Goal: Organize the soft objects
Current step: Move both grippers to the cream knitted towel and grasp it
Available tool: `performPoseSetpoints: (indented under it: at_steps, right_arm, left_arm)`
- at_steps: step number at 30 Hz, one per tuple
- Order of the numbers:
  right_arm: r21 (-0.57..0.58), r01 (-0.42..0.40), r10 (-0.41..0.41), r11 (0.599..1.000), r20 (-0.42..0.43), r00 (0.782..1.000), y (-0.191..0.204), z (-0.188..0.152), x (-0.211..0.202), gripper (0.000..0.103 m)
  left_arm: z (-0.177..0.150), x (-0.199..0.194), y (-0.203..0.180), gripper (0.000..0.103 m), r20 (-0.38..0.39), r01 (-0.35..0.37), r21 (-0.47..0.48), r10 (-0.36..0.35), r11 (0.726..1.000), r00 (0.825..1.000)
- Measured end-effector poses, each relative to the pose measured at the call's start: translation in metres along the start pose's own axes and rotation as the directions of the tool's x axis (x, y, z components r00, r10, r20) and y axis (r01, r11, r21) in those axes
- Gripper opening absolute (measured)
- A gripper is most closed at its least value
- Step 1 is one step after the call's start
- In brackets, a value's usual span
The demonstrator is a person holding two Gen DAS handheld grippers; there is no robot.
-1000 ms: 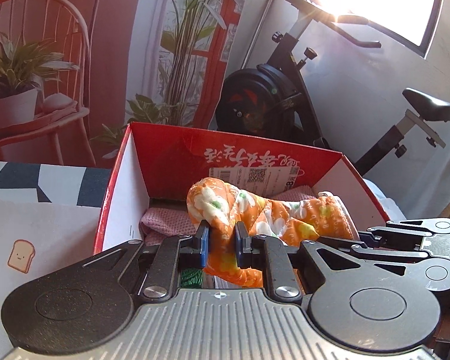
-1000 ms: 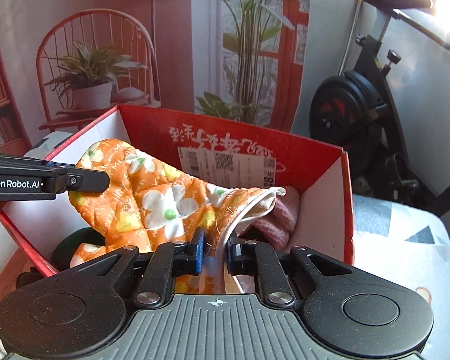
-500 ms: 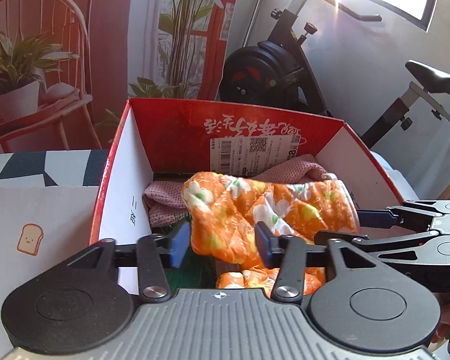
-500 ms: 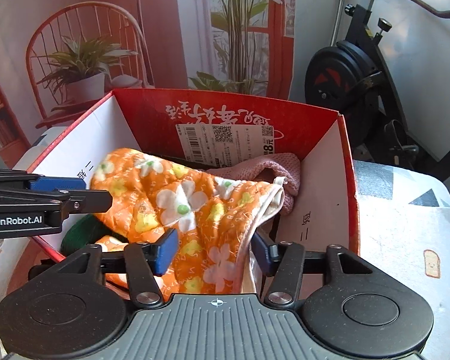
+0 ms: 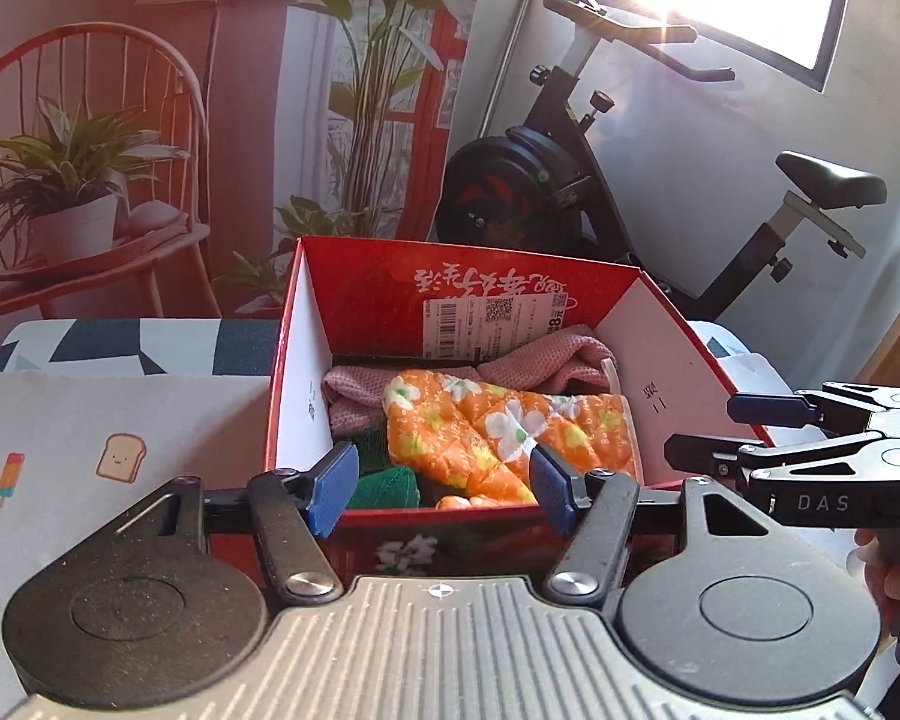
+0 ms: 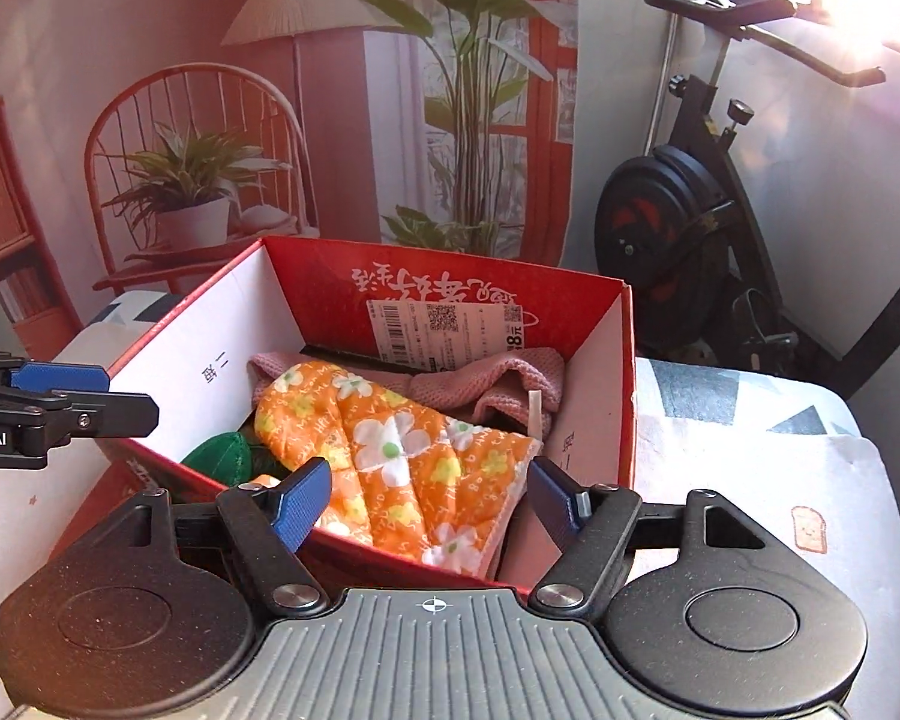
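Observation:
An orange floral oven mitt [image 5: 510, 432] lies inside the red cardboard box [image 5: 510, 294], on a pink cloth [image 5: 528, 360] and beside a green soft item [image 5: 387, 486]. My left gripper [image 5: 441, 495] is open and empty, just in front of the box's near wall. My right gripper [image 6: 429, 504] is open and empty over the box's near corner, with the mitt [image 6: 402, 456] below it. The box [image 6: 150, 336], pink cloth [image 6: 498, 384] and green item [image 6: 222, 456] also show in the right wrist view. Each gripper shows at the edge of the other's view.
The box stands on a table with a patterned white cloth [image 5: 108, 420]. Behind it are an exercise bike [image 5: 570, 180] and a backdrop picturing a red chair [image 5: 90, 180], plants and a lamp. The table's right edge [image 6: 888, 480] is near.
Both grippers opened and let go of the orange mitt, which dropped into the box. Both grippers pulled back towards me from the box.

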State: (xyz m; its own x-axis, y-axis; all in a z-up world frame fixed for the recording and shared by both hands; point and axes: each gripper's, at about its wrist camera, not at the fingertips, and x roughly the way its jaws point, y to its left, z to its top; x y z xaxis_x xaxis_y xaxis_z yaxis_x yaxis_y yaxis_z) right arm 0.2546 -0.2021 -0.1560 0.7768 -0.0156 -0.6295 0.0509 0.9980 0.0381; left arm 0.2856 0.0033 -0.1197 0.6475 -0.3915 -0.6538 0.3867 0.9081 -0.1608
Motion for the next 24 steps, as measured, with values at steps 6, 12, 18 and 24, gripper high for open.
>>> performPoseSetpoints:
  at_steps: [6,12,18,24]
  right_arm:
    - [0.027,-0.034,0.033,0.999,0.040,0.999,0.004,-0.034,-0.032,0.069]
    - [0.017,-0.065,0.064,0.998,0.045,0.997,0.014,-0.075,-0.049,0.068]
    - [0.075,-0.065,0.064,0.995,0.011,0.998,0.013,-0.120,-0.055,0.068]
    - [0.111,-0.016,0.024,0.994,-0.075,0.997,0.001,-0.156,-0.047,0.068]
  left_arm:
    - [-0.035,-0.029,0.009,0.066,-0.023,0.012,-0.013,-0.012,1.000,1.000]
    - [-0.078,-0.041,0.012,0.066,-0.067,0.014,-0.049,-0.018,0.999,0.998]
    - [-0.114,-0.041,0.018,0.065,-0.102,0.006,-0.131,-0.019,0.991,0.995]
    - [-0.136,-0.034,0.023,0.065,-0.121,-0.005,-0.148,-0.013,0.989,0.993]
